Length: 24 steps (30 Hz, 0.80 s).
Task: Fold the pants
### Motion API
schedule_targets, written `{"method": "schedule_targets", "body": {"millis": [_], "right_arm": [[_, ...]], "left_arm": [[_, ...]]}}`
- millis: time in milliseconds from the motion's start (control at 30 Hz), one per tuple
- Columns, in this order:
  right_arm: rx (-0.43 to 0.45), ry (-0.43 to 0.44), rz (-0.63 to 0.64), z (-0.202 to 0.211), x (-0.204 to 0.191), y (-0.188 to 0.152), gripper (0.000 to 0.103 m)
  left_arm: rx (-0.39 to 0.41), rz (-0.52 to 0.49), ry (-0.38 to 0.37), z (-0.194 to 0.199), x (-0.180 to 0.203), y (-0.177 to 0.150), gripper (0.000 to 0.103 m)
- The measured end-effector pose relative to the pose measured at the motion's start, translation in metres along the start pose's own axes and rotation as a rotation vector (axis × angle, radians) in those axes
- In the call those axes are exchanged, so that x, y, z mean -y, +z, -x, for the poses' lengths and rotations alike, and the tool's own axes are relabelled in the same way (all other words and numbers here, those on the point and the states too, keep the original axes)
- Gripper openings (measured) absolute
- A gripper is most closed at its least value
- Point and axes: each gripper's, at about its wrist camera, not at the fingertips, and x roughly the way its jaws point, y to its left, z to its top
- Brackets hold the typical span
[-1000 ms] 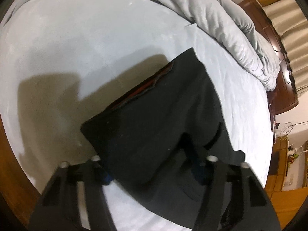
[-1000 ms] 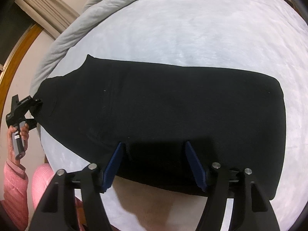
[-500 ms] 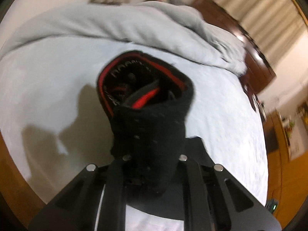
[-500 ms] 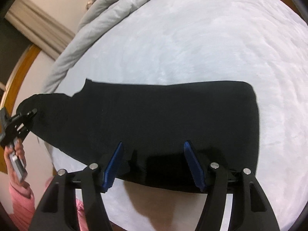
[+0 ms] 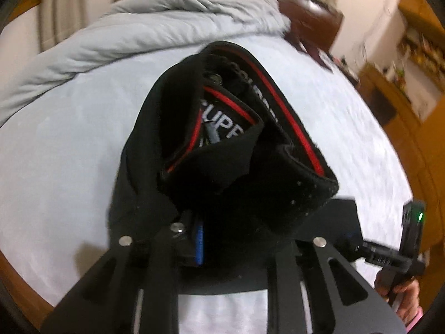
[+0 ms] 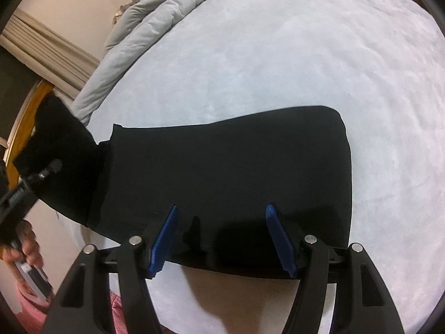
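Black pants (image 6: pixel 222 172) lie across a pale blue bed sheet (image 6: pixel 278 55). My left gripper (image 5: pixel 222 233) is shut on the waistband end of the pants (image 5: pixel 222 153) and holds it lifted off the bed; the red-trimmed waistband with white letters gapes open towards the camera. In the right wrist view the left gripper (image 6: pixel 44 172) shows at the far left with the raised cloth. My right gripper (image 6: pixel 221 217) is open, its blue pads (image 6: pixel 164 239) just above the near edge of the flat part of the pants.
A rumpled grey duvet (image 5: pixel 167 22) is piled along the far side of the bed. A dark wooden headboard (image 5: pixel 311 19) and wooden furniture (image 5: pixel 403 105) stand beyond. The wooden bed frame (image 6: pixel 27 111) runs along the left edge. Beige curtains (image 6: pixel 41 50) hang behind.
My left gripper closed on the waistband end and lifted it off the bed, swinging it up and over towards the right. My right gripper stayed open at the near edge.
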Motion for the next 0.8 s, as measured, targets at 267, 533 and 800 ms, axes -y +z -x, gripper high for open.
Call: {"method": "schedule_targets", "body": {"millis": [267,533,800], "right_arm": [[-0.001,0.037,-0.025,-0.001,0.008,-0.002,0.065],[-0.003,0.030,0.011,0.000,-0.006,-0.001,0.067],[-0.054,0.093,0.163,-0.014,-0.076,0.003,0.067]], "left_arm": [[-0.175,-0.098,-0.119,-0.038,0.038,-0.023,0.057],[-0.046,0.063,-0.076,0.006,-0.032,0.003,0.075],[-0.174,0.180,0.157,-0.032,-0.098,0.008,0.075]]}}
